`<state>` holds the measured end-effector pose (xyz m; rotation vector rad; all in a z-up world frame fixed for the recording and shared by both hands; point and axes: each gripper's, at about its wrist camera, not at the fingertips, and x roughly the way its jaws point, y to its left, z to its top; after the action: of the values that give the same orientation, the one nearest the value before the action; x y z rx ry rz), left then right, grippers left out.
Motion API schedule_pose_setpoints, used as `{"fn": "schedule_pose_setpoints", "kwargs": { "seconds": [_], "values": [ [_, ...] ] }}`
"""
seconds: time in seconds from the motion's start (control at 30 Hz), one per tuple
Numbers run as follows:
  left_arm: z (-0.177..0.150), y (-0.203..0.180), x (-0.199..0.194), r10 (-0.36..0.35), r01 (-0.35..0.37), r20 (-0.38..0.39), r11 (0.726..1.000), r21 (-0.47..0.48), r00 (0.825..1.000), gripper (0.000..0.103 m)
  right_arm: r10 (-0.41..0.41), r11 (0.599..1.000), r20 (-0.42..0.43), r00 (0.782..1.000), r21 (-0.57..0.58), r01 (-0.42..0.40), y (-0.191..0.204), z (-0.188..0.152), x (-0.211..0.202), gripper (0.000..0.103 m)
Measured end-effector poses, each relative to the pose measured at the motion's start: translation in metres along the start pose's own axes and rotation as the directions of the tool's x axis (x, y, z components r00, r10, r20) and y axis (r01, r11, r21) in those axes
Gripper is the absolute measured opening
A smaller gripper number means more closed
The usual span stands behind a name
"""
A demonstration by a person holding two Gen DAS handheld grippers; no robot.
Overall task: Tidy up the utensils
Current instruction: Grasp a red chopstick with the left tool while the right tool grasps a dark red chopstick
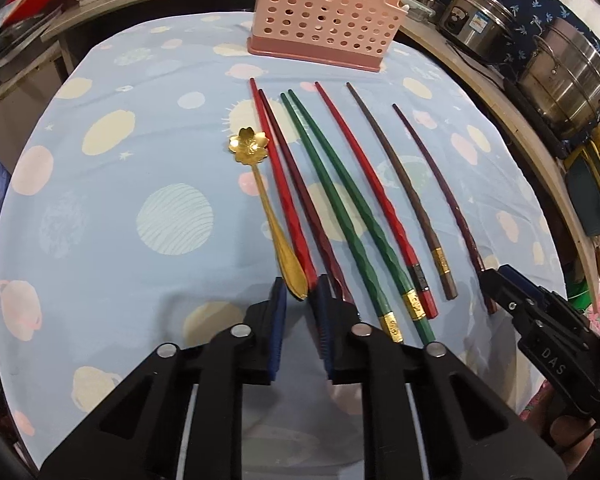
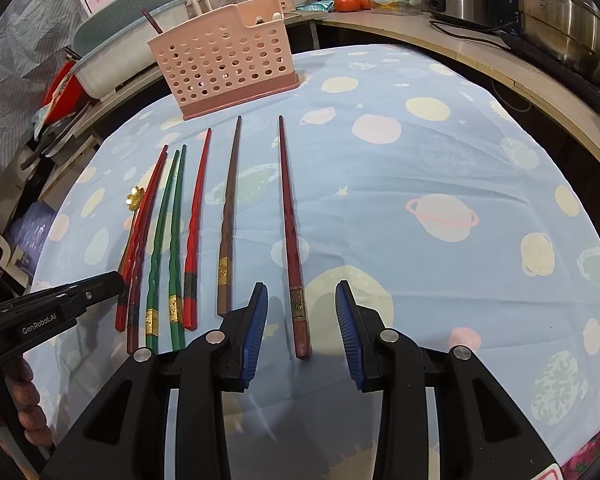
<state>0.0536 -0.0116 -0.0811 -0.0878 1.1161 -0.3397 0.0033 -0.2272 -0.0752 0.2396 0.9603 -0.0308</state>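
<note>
Right claw (image 2: 302, 320) gapes over a dark red chopstick (image 2: 292, 236) on the desk (image 2: 440, 168); pink basket (image 2: 224, 60) stands beyond.

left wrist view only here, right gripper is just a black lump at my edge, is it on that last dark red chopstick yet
Observer: Not yet. The right gripper is open, its fingers on either side of the dark red chopstick, which lies flat on the cloth with a gap on each side.
Operator: ok and my view cuts off the top of the basket, anything in it
Observer: The pink basket shows its open top in the right wrist view. Something small and white sits in its raised end pocket. I can't tell what it is.
</note>
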Motion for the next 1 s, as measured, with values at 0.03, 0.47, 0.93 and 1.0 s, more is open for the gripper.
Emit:
{"fn": "schedule_pose_setpoints", "kwargs": {
  "seconds": [0.03, 0.47, 0.93, 1.0],
  "values": [
    [0.000, 0.000, 0.000, 0.000, 0.000, 0.000, 1.000, 0.001, 1.000, 0.014, -0.001, 1.000, 0.000, 1.000, -0.001, 0.001, 0.000, 0.000, 0.000, 0.034],
    [0.000, 0.015, -0.001, 0.031, -0.031, -0.003, 0.999, -0.038, 1.000, 0.014, 0.005, 1.000, 0.001, 1.000, 0.006, -0.005, -0.001, 0.000, 0.001, 0.034],
    [0.002, 0.015, 0.001, 0.046, -0.045, 0.022, 0.999, -0.025, 0.999, 0.009, -0.019, 0.999, -0.012, 1.000, -0.027, 0.019, 0.002, -0.003, 0.009, 0.021],
    [0.002, 0.016, 0.000, 0.035, -0.035, 0.020, 0.999, -0.025, 0.999, 0.009, -0.027, 0.999, -0.010, 1.000, -0.037, 0.027, 0.002, -0.004, 0.009, 0.013]
  ]
}}
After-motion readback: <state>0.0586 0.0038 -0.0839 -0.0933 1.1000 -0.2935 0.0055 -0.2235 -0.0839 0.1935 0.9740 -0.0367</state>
